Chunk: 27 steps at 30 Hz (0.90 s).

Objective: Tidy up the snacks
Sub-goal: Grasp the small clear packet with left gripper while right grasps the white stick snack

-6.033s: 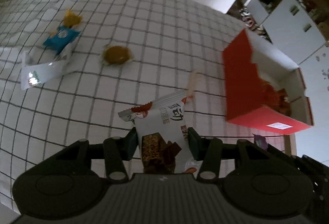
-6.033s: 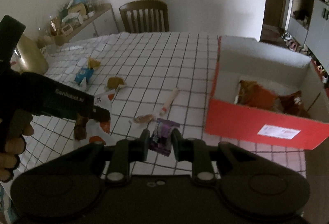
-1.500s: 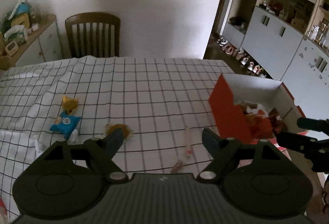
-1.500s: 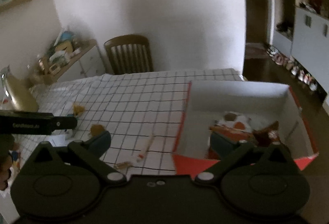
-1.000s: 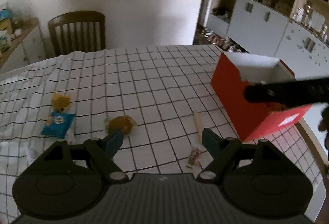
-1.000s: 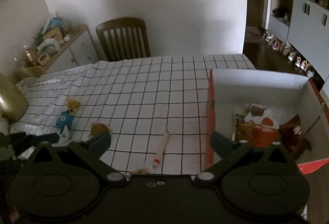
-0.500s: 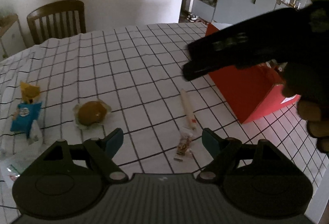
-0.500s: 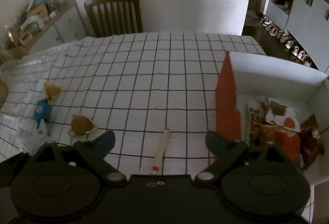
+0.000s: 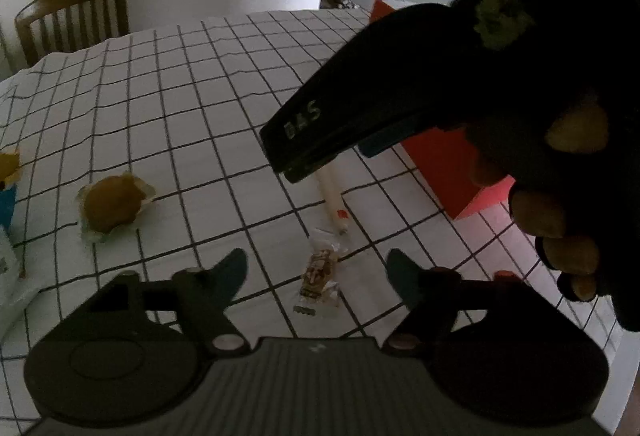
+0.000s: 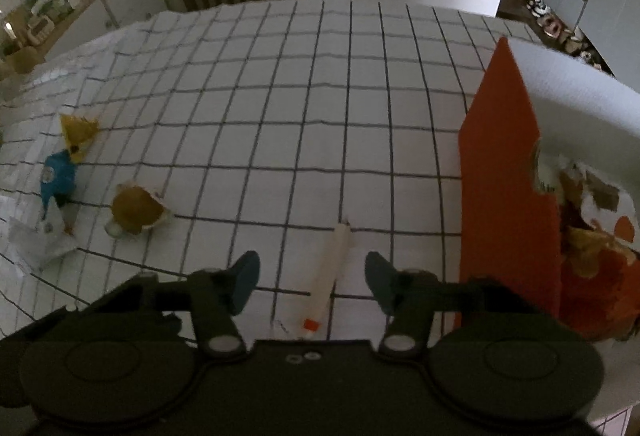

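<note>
Beside the red box (image 10: 508,195), a white stick (image 10: 330,272) lies between the right gripper (image 10: 310,280)'s spread, just-closing jaws, its lower end hidden; the left gripper (image 9: 316,276)'s jaws, also spread and closing, frame a small wrapped snack (image 9: 320,276).

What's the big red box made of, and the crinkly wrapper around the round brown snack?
The red open-topped box looks like matte cardboard: stiff flat walls, white inside, one torn jagged edge. The wrapper on the round brown snack seems thin, clear plastic film, since the snack shows through and its edges are crumpled; I can't be certain in this dim light.
</note>
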Motion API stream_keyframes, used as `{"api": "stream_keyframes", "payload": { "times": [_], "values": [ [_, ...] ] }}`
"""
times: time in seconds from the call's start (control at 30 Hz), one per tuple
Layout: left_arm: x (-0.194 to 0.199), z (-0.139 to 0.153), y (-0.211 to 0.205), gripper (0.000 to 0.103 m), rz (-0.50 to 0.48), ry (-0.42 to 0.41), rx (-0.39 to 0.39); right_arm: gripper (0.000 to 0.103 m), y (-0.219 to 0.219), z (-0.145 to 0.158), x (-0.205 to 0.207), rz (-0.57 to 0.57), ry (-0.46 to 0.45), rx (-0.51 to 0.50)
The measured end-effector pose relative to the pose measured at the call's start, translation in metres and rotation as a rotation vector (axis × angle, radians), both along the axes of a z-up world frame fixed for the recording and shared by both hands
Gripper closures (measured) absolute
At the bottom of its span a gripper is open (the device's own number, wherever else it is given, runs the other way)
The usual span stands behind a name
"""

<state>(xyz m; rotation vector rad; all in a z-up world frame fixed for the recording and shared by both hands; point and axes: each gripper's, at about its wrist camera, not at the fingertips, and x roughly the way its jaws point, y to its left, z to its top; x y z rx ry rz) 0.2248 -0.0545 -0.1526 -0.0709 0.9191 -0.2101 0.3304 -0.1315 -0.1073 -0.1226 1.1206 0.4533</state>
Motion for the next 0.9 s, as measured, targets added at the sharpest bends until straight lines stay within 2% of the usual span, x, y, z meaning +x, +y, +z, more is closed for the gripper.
{"api": "stream_keyframes", "payload": {
  "times": [0.27, 0.53, 0.57, 0.77, 0.9],
  "values": [
    [0.008, -0.015, -0.013, 0.055, -0.069, 0.005, 0.069, 0.070, -0.004, -0.016, 0.010, -0.030, 0.067, -0.007],
    [0.013, -0.023, -0.030, 0.061, -0.139, -0.012, 0.129, 0.083, -0.001, -0.022, 0.011, -0.029, 0.078, -0.011],
    [0.013, -0.023, -0.031, 0.064, -0.141, -0.013, 0.133, 0.087, -0.001, -0.022, 0.011, -0.027, 0.078, -0.013],
    [0.013, -0.023, -0.030, 0.084, -0.115, -0.014, 0.131, 0.094, -0.002, -0.023, 0.011, -0.028, 0.068, -0.021],
    [0.010, -0.022, -0.025, 0.086, -0.070, -0.010, 0.116, 0.094, -0.007, -0.023, 0.009, -0.046, 0.073, 0.001]
  ]
}}
